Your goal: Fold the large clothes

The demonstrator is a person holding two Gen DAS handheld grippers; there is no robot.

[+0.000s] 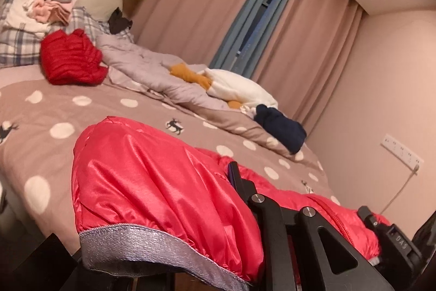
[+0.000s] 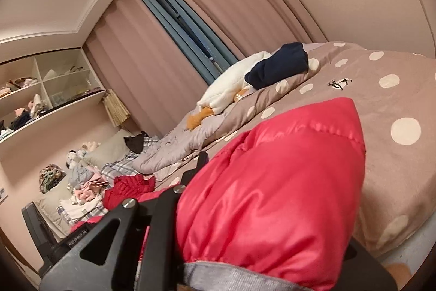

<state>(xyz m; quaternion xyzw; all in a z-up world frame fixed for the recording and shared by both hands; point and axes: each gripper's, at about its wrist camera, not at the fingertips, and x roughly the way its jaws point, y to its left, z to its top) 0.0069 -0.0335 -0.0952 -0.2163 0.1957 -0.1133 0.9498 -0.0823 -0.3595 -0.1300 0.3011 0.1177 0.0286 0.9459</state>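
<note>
Left wrist view: both grippers' jaws clamped on the red jacket (image 1: 152,176) above the bed (image 1: 54,111).

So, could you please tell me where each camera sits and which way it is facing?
Left wrist: sits on the left tool, looking across the dotted taupe bedspread toward the pink curtains; its black fingers clamp the shiny red padded jacket with grey hem.
Right wrist: sits on the right tool, tilted, facing the same curtains and white wall shelves; it grips the jacket too.
Shared: jacket, bedspread, curtains, folded navy garment.
</note>
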